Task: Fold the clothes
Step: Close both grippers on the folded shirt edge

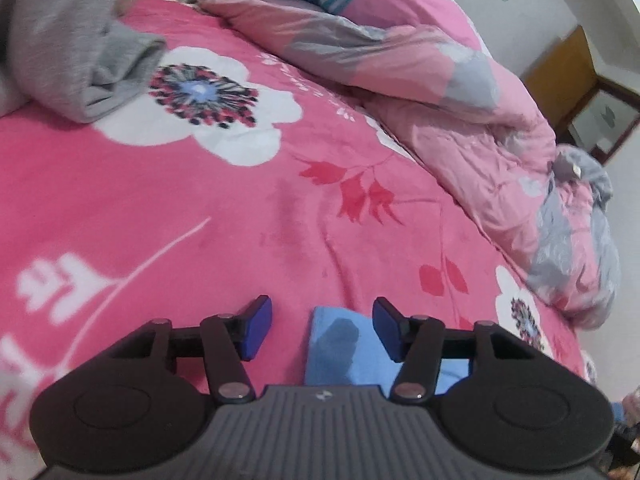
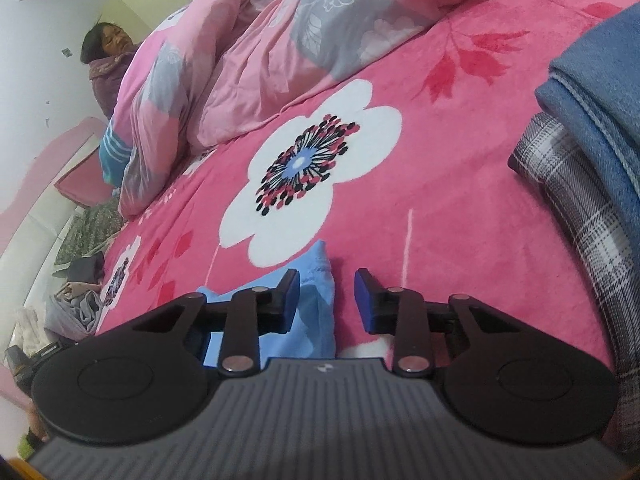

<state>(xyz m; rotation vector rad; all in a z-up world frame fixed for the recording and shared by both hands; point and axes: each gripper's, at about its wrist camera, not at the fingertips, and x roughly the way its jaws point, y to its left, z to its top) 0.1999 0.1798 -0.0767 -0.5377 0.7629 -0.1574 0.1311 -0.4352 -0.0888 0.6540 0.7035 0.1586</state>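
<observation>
Blue cloth (image 1: 340, 344) half hidden under both spread tools (image 1: 322, 328) (image 2: 327, 300), neither gripping.

Left gripper (image 1: 322, 326) jaws apart, over the pink floral blanket (image 1: 200, 208). Light blue cloth (image 1: 340, 352) lies beneath it, unheld. Grey garment (image 1: 76, 52) lies well beyond.

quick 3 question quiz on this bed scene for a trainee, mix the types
1. True or false: the left claw is clamped on the light blue cloth.
2. The folded blue garment sits on: A) plaid garment B) pink quilt C) the floor.
3. Fill in: the right claw is ____.

Key: 1 false; 2 A; 3 open
</observation>
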